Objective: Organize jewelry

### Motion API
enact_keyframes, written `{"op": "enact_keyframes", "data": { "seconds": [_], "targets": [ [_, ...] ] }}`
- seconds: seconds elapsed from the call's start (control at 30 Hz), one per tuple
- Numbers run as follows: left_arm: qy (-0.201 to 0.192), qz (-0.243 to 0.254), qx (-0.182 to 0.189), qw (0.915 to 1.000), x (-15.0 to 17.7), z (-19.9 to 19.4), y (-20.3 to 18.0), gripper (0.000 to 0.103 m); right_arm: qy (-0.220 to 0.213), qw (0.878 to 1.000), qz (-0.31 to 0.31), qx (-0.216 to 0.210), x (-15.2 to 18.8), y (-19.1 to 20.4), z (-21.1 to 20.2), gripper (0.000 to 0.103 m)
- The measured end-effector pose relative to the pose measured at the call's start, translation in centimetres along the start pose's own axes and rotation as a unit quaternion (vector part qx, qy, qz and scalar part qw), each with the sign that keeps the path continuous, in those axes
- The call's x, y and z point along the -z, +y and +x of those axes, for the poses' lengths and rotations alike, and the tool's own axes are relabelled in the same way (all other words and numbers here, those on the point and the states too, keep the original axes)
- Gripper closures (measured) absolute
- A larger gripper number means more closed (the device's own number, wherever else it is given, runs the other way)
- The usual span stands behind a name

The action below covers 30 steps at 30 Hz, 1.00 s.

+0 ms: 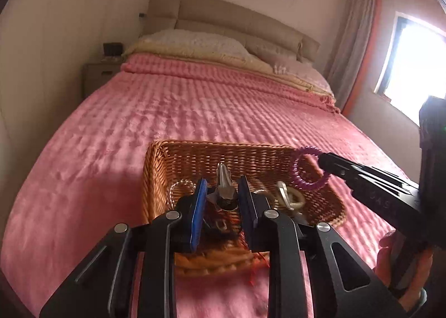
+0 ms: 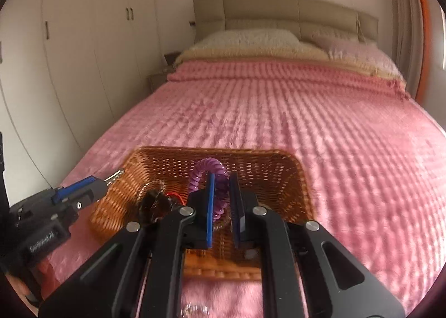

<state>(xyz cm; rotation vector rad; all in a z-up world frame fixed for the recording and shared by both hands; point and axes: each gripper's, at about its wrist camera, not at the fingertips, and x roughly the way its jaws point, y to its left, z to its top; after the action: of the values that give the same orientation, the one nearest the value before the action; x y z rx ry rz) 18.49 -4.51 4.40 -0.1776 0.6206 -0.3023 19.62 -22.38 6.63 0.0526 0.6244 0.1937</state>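
A wicker basket (image 1: 167, 167) (image 2: 273, 170) lies on the pink bedspread. My left gripper (image 1: 223, 182) is shut on a silver metal clip (image 1: 222, 174), held just above the basket's near half. The right wrist view has that gripper (image 2: 107, 178) at the basket's left rim with the clip tip (image 2: 115, 174) sticking out. My right gripper (image 2: 223, 178) is shut on a purple spiral hair tie (image 2: 206, 169) over the basket. From the left wrist view, the right gripper (image 1: 322, 161) comes in from the right with the tie (image 1: 299, 176) hanging at the basket's right rim.
Inside the basket lie a clear bead bracelet (image 1: 181, 185), a cream ring (image 1: 295, 197), another silver clip (image 1: 282, 190) and a dark piece with red thread (image 2: 153, 202). A clear beaded piece (image 2: 195, 309) sits on the blanket in front. A hand (image 1: 390, 248) grips the right tool.
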Motion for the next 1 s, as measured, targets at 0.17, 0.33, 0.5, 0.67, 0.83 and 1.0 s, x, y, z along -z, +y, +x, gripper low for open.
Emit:
{"op": "enact_keyframes", "data": {
  "seconds": [0.17, 0.33, 0.5, 0.67, 0.83, 1.0],
  "targets": [
    [0.018, 0.003, -0.002, 0.9998, 0.7, 2.3, 0.6, 0.081, 0.054, 0.998, 0.024, 0.003, 0.4, -1.2, 5.1, 0.094],
    [0.035, 0.005, -0.004, 0.9994, 1.4, 3.5, 1.0, 0.081, 0.075, 0.996, 0.040, 0.007, 1.3, -2.2, 7.2, 0.094],
    [0.032, 0.002, -0.002, 0.9995, 1.4, 3.0, 0.9, 0.070, 0.081, 0.995, 0.059, 0.000, 1.7, -3.0, 7.0, 0.092],
    [0.011, -0.011, 0.011, 0.9998, 1.2, 0.2, 0.7, 0.059, 0.067, 0.996, 0.062, -0.004, 1.8, -3.1, 4.5, 0.072],
    [-0.005, -0.017, 0.026, 0.9995, 1.9, -4.0, 0.0, 0.059, 0.049, 0.997, 0.050, -0.015, 2.3, -2.1, -0.6, 0.072],
    [-0.015, -0.015, 0.037, 0.9991, 4.0, -9.0, -0.6, 0.057, 0.038, 0.998, 0.029, -0.026, 4.9, -0.4, -6.3, 0.072]
  ]
}}
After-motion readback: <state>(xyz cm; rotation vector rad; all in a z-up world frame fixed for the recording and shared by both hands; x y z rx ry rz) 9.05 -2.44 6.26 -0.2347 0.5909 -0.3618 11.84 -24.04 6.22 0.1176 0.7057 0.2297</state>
